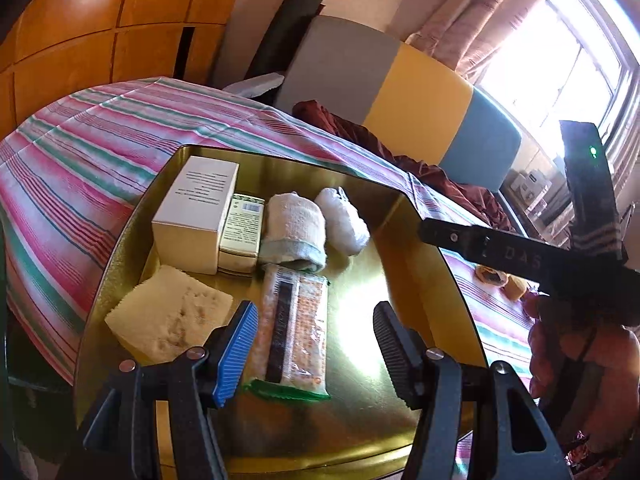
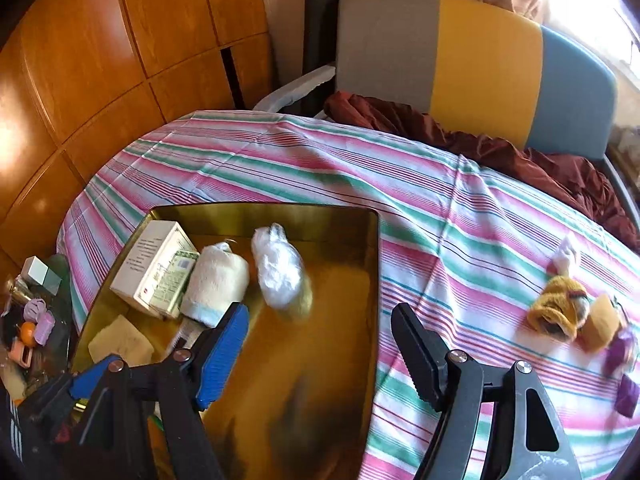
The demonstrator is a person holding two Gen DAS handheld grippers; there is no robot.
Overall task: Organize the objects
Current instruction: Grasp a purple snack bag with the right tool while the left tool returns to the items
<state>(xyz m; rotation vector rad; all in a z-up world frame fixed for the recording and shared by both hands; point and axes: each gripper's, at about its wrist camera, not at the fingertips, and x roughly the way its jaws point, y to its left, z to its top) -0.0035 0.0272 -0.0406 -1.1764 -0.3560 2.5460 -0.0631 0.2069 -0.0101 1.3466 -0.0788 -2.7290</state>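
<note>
On the striped tablecloth [image 2: 320, 168] sits a gold tray [image 1: 380, 216] filling the lower middle of both views. Across its upper left lie a white box [image 1: 196, 216], a slim green-printed box [image 1: 240, 232], a rolled towel [image 1: 292, 232] and a white wrapped bundle [image 1: 342, 220]; below them, a yellow sponge [image 1: 168, 320] and a printed packet [image 1: 296, 328]. Left gripper [image 1: 316, 344] hangs released above the packet, grasping nothing. Right gripper [image 2: 320, 356] is likewise spread and empty. Small yellow and purple items [image 2: 560, 312] lie at right.
</note>
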